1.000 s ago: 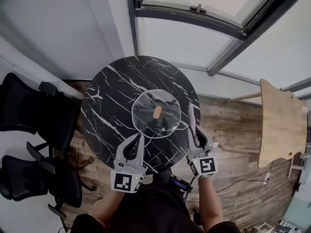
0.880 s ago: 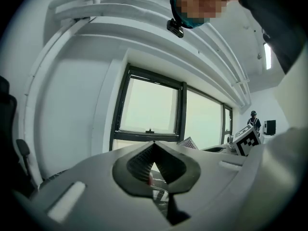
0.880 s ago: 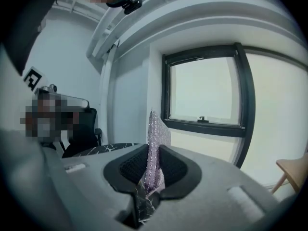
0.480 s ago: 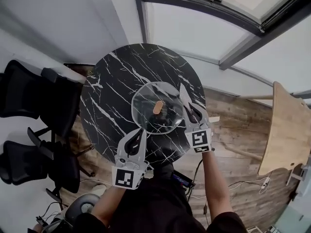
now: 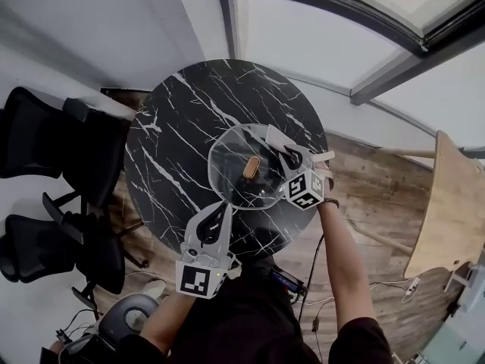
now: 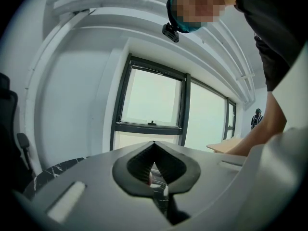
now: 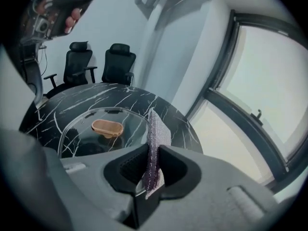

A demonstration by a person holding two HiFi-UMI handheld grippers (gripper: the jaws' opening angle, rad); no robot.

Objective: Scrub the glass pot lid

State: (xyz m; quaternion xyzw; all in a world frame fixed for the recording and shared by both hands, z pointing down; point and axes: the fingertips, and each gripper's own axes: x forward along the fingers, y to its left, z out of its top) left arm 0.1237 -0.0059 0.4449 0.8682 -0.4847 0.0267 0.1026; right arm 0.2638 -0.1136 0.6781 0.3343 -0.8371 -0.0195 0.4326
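Observation:
A round glass pot lid point(image 5: 236, 179) with a tan knob point(image 5: 251, 167) lies on the black marble table point(image 5: 178, 127). My right gripper point(image 5: 279, 149) hovers over the lid's right part, shut on a purple-grey scrub cloth point(image 7: 155, 131) that sticks up out of the jaws. In the right gripper view the lid point(image 7: 82, 131) and knob point(image 7: 107, 127) sit just beyond the right gripper point(image 7: 153, 153). My left gripper point(image 5: 223, 209) is at the lid's near rim with its jaws shut; they seem to pinch that rim. The left gripper point(image 6: 154, 150) points upward at a window.
Two black office chairs point(image 5: 53, 139) point(image 5: 45, 260) stand left of the table. A wooden table point(image 5: 449, 203) is at the right. Cables point(image 5: 307, 275) lie on the wood floor near my feet. A window wall point(image 5: 341, 29) runs behind the table.
My right gripper has carried the cloth from beside the lid's right edge inward over the lid. The left gripper has stayed at the near rim.

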